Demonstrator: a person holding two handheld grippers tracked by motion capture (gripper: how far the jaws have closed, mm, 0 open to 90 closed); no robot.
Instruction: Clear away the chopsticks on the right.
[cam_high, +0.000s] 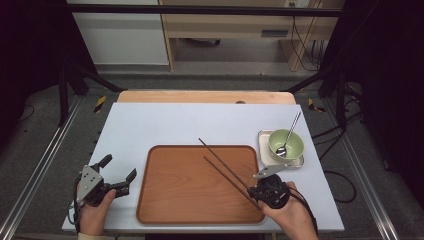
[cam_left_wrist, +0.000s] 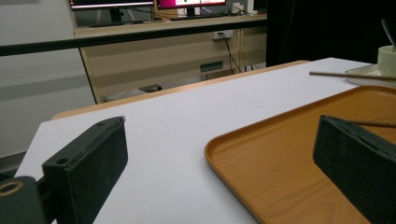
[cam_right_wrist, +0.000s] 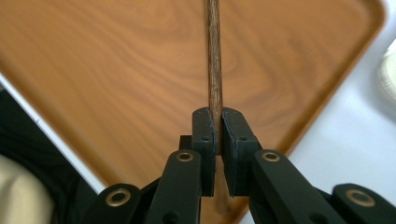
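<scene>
**Chopsticks pinched over the tray, their ends partly hidden**

While the right gripper (cam_high: 256, 192) is clamping tight on the near ends of the chopsticks (cam_high: 225, 165), the right gripper view is making it hard to count them: a single brown shaft (cam_right_wrist: 214, 56) is showing between the two black pads, running straight up out of the frame, and whether a second stick is lying behind it I cannot tell. From the high view two thin dark sticks are fanning out from that gripper, slanting up and to the left across the wooden tray (cam_high: 170, 200), with the far tips reaching past the tray's back rim over the white table (cam_high: 150, 120). Whether the sticks are touching the tray or hanging just above it is not readable. The person's right hand (cam_high: 290, 215) is covering the gripper's rear part.

At the left, the left gripper (cam_high: 120, 172) is resting beside the tray's left edge with its jaws spread wide and nothing between them; the left hand (cam_high: 92, 212) is being cut off by the bottom edge. Its own view is showing the tray's corner (cam_left_wrist: 219, 149) running between the jaws.

Just right of the tray, a green bowl (cam_high: 292, 147) is sitting on a pale square dish (cam_high: 263, 137), with a spoon (cam_high: 289, 135) leaning in it. The bowl is standing close behind the right gripper.
</scene>
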